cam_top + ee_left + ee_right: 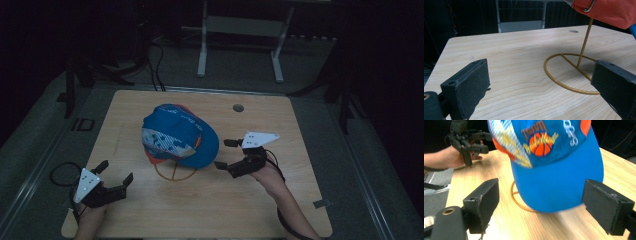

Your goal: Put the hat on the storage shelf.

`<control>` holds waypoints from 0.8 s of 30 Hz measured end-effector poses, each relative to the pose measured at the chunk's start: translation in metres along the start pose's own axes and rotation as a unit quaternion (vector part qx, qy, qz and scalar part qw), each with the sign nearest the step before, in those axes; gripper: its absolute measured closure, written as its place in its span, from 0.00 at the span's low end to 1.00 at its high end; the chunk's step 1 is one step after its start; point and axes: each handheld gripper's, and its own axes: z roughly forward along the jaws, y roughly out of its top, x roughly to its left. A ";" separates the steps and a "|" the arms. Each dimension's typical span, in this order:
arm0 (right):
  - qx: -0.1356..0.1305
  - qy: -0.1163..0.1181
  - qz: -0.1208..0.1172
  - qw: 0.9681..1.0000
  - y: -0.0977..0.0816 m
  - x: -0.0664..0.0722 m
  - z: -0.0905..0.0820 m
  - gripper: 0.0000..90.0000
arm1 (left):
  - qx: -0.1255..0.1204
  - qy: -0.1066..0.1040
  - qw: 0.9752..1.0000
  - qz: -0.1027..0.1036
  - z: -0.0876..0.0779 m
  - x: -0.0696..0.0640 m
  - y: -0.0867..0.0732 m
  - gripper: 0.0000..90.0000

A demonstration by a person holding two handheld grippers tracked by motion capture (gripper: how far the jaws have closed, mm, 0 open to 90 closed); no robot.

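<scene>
We see the blue cap [180, 135] resting on a wire stand [175, 172] at the middle of the tabletop [280, 210], its brim pointing right toward our right gripper [227, 153]. That gripper is the nearer one: its jaws are wide open and empty, with the brim just in front of them. Our left gripper [116, 172] sits well apart at the near left, jaws also wide open and holding nothing.

A pale wooden table [150, 210] carries 1 gold wire stand [175, 172] on its ring base.

Both jaws spread wide: left gripper [116, 174] low near the person, right gripper [225, 153] farther forward.
</scene>
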 end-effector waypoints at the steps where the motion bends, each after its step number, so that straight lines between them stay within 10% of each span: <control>1: -0.002 -0.002 0.002 1.000 -0.005 -0.001 -0.002 0.16 | 0.000 -0.001 1.000 0.000 0.000 0.000 0.000 0.03; 24: 0.049 -0.043 0.043 0.997 -0.094 -0.023 -0.017 0.17 | 0.004 -0.002 1.000 0.002 0.001 -0.001 -0.001 0.03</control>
